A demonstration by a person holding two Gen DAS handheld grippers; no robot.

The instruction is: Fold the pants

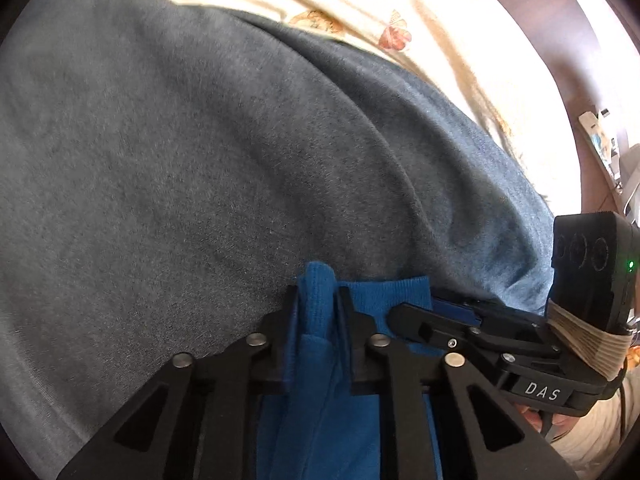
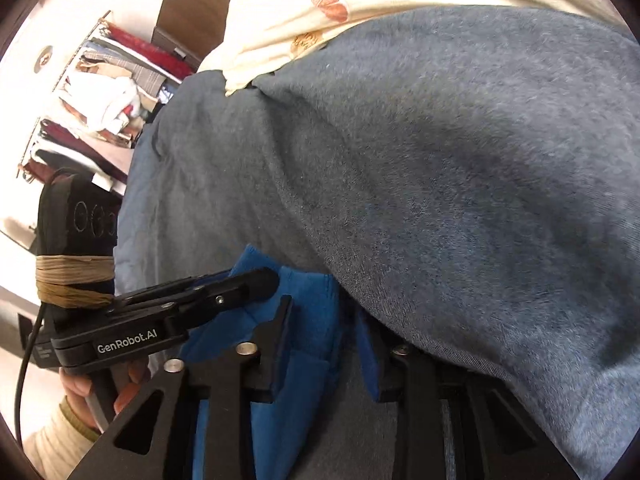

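The grey pants spread wide over the bed and fill most of both views. They have a bright blue ribbed band, also in the right wrist view. My left gripper is shut on a bunched fold of the blue band. My right gripper holds the blue band with grey cloth between its jaws, which stand a little apart on it. The right gripper shows in the left view just to the right, and the left gripper shows in the right view, side by side.
A cream bedsheet with orange leaf print lies beyond the pants, also in the right wrist view. A dark wooden headboard runs behind. Open shelves with stacked clothes stand at left. My hand grips the left gripper's handle.
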